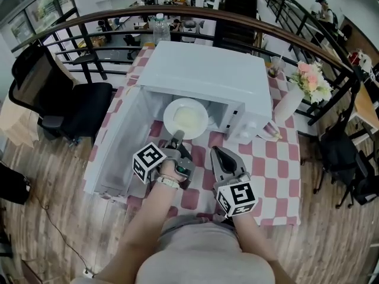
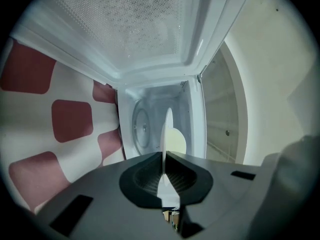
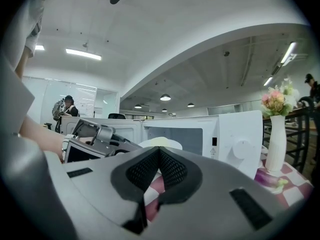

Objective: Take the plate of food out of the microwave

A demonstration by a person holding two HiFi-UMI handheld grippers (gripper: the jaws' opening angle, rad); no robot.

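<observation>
A white plate (image 1: 185, 117) with pale yellow food sits in the mouth of the white microwave (image 1: 207, 76), partly over the table. The microwave door (image 1: 115, 144) hangs wide open to the left. My left gripper (image 1: 178, 138) is shut on the plate's near rim. In the left gripper view the plate (image 2: 168, 129) runs edge-on between the jaws, with the microwave cavity (image 2: 142, 126) behind. My right gripper (image 1: 220, 154) hovers shut and empty over the checkered cloth, right of the plate. From the right gripper (image 3: 159, 151), the plate (image 3: 160, 143) shows before the microwave (image 3: 205, 134).
A white vase of flowers (image 1: 291, 102) stands right of the microwave, with a purple item (image 1: 270, 131) at its foot. A water bottle (image 1: 159, 28) stands behind it. A black chair (image 1: 65, 102) is to the left, and a curved railing (image 1: 296, 37) is behind the table.
</observation>
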